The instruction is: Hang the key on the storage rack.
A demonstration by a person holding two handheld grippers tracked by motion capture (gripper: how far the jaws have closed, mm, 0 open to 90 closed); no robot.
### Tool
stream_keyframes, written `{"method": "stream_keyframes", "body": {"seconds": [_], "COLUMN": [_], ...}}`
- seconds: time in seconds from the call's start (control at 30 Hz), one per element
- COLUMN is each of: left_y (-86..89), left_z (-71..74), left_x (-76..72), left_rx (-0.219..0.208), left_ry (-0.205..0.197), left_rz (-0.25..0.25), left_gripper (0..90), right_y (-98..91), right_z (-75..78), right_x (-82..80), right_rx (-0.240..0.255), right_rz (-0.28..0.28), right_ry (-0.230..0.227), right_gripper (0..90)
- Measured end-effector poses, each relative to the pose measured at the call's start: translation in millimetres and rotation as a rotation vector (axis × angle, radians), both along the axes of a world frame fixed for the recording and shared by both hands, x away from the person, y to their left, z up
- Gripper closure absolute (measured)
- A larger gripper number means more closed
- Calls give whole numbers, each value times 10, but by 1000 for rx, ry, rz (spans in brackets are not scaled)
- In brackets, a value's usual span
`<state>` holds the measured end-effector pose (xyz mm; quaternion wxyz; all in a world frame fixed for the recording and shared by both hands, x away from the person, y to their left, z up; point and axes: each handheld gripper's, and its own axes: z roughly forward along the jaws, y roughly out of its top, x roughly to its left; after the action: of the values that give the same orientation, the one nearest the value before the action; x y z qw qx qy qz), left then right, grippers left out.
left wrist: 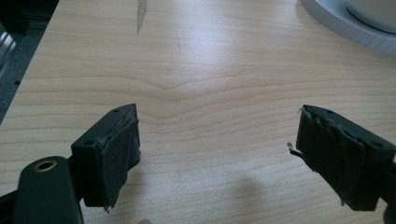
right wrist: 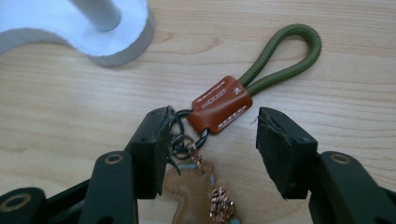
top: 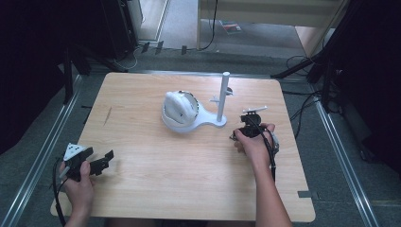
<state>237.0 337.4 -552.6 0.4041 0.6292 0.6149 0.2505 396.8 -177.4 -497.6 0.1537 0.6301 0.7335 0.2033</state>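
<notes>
A keychain lies flat on the wooden table [top: 142, 189], with an orange-brown leather tab [right wrist: 222, 103], a green cord loop [right wrist: 285, 56], black rings [right wrist: 184, 135] and a brown charm [right wrist: 196, 191]. My right gripper [right wrist: 214, 135] is open and low over it. The tab and rings lie between the jaws, and the left jaw sits right at the rings while the right jaw stands clear of the tab. From above, the right gripper [top: 250, 125] is just right of the white stand [top: 208, 120]. My left gripper [left wrist: 217, 140] is open above bare wood near the table's front left [top: 101, 161].
The white stand has an upright post [top: 222, 97] with small pegs, and a rounded white object [top: 179, 108] rests on its round base at table centre. Its base edge [right wrist: 93, 37] lies just beyond the keychain and also appears as a white rim [left wrist: 345, 25]. Dark equipment and cables surround the table.
</notes>
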Motion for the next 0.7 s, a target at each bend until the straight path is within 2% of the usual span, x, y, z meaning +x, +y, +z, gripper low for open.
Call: {"method": "stream_keyframes", "body": {"seconds": [0.13, 0.27, 0.43, 0.5, 0.7], "left_y": [1, 2, 1, 2, 0], "left_z": [-1, -1, -2, -1, 0], "left_x": [1, 3, 4, 4, 5], "left_rx": [-3, -3, 0, 1, 4], "left_ry": [0, 1, 3, 4, 5], "left_rz": [0, 0, 0, -1, -3], "left_gripper": [143, 143, 143, 143, 143], "right_y": [-16, -45, -50, -42, -22], "right_z": [-29, -59, -74, -96, -137], "right_x": [93, 173, 242, 267, 313], "right_rx": [25, 38, 63, 51, 63], "right_rz": [-74, -123, -153, -159, -176], "right_ry": [21, 40, 61, 68, 84], "right_gripper": [487, 492, 483, 488, 488]}}
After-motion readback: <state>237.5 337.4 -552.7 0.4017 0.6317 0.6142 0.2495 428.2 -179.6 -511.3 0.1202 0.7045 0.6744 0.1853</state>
